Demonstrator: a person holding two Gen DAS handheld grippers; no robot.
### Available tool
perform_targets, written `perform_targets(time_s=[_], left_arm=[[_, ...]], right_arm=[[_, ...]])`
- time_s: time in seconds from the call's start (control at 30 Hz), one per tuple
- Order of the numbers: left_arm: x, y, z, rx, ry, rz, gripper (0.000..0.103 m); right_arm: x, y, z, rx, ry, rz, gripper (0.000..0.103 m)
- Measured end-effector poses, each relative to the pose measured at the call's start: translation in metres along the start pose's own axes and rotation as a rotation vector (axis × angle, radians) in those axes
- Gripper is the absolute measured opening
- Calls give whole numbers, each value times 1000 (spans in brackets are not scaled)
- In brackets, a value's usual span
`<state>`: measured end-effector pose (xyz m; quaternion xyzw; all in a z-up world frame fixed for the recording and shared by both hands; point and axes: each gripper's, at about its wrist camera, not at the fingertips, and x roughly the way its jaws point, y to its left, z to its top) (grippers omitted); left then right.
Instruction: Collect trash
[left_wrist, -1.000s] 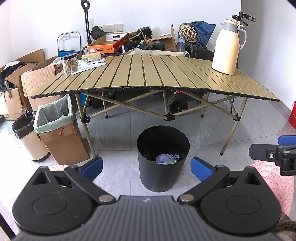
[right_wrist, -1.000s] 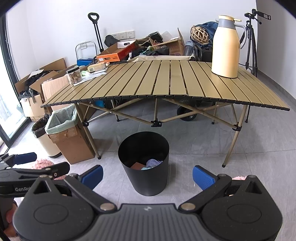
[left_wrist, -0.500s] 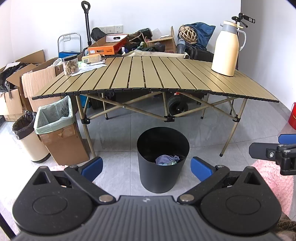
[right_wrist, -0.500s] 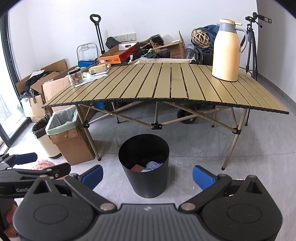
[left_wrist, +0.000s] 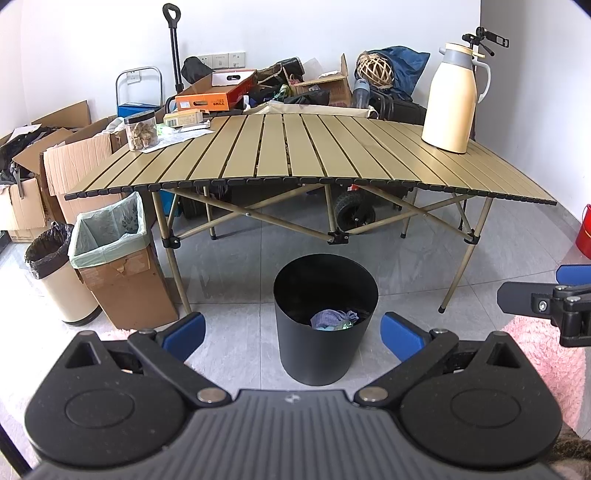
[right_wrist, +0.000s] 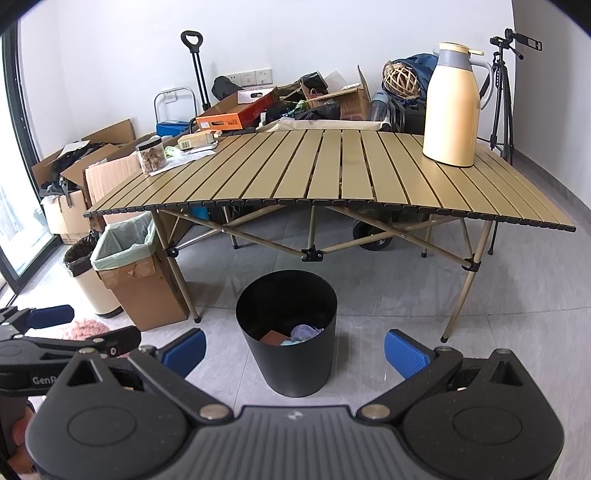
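A black round trash bin (left_wrist: 325, 317) (right_wrist: 290, 328) stands on the grey floor in front of the slatted table (left_wrist: 314, 155) (right_wrist: 332, 173). Crumpled purple and blue trash (left_wrist: 332, 319) (right_wrist: 304, 332) lies inside it, with a brown piece (right_wrist: 273, 336) beside it. My left gripper (left_wrist: 291, 334) hangs open just above and before the bin, nothing between its blue pads. My right gripper (right_wrist: 293, 350) is likewise open and empty, level with the bin. Each gripper shows at the edge of the other's view.
On the table stand a cream thermos jug (left_wrist: 448, 99) at the right and a clear snack jar (left_wrist: 141, 129) with papers at the left. A lined cardboard box (left_wrist: 118, 258) and a cream bin with a black bag (left_wrist: 55, 273) stand left of the table. Clutter fills the back wall.
Both views have drifted back and slightly down, so the bin and table sit a little farther off. Both grippers stay open and empty.
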<state>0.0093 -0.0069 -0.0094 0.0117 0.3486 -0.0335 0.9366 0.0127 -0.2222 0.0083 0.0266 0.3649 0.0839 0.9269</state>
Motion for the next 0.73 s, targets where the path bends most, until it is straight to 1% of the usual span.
perform_targets(time_s=[0.73], left_arm=[[-2,-1,5,5,-9,-11,103]], right_arm=[[-1,0,1,-2,0,-1,103]])
